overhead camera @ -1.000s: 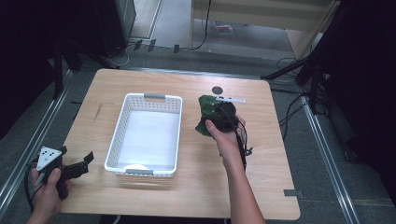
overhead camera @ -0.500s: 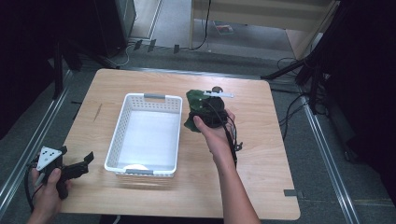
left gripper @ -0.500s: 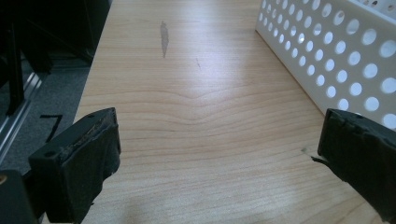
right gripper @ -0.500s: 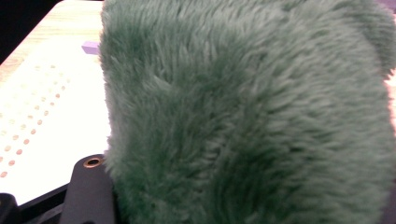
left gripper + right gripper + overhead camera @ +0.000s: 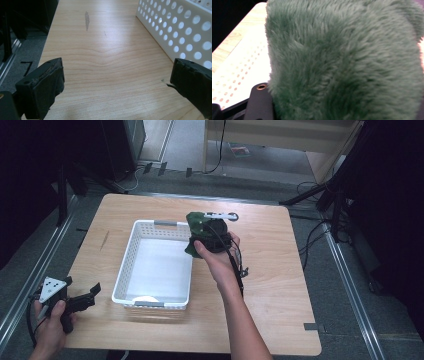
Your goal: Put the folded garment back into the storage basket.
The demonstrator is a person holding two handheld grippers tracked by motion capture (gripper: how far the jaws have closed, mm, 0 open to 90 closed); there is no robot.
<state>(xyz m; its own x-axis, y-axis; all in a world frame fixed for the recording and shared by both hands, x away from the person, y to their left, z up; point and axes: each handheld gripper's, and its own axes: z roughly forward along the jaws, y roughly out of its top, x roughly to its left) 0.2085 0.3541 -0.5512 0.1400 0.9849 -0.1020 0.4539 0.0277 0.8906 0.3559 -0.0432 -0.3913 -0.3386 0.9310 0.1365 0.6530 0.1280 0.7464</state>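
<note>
A green plush toy (image 5: 195, 226) hangs above the far right corner of the white perforated basket (image 5: 125, 266), with my right gripper (image 5: 201, 239) shut on it. In the right gripper view the plush toy's fur (image 5: 342, 60) hides the jaws, and the basket (image 5: 238, 72) lies below to the left. My left gripper (image 5: 90, 295) rests near the table's front left corner, open, with bare wood between its pads (image 5: 115, 82). The basket's side wall (image 5: 180, 30) stands just to its right.
The basket sits left of centre on the wooden table (image 5: 280, 285) and looks empty apart from a pale patch at its near end. A small light-coloured item (image 5: 224, 215) lies behind the toy. Dark stands and cables surround the table.
My right gripper has carried the green plush toy leftward and a little up, from the table right of the basket to above its right rim. The left gripper has stayed put.
</note>
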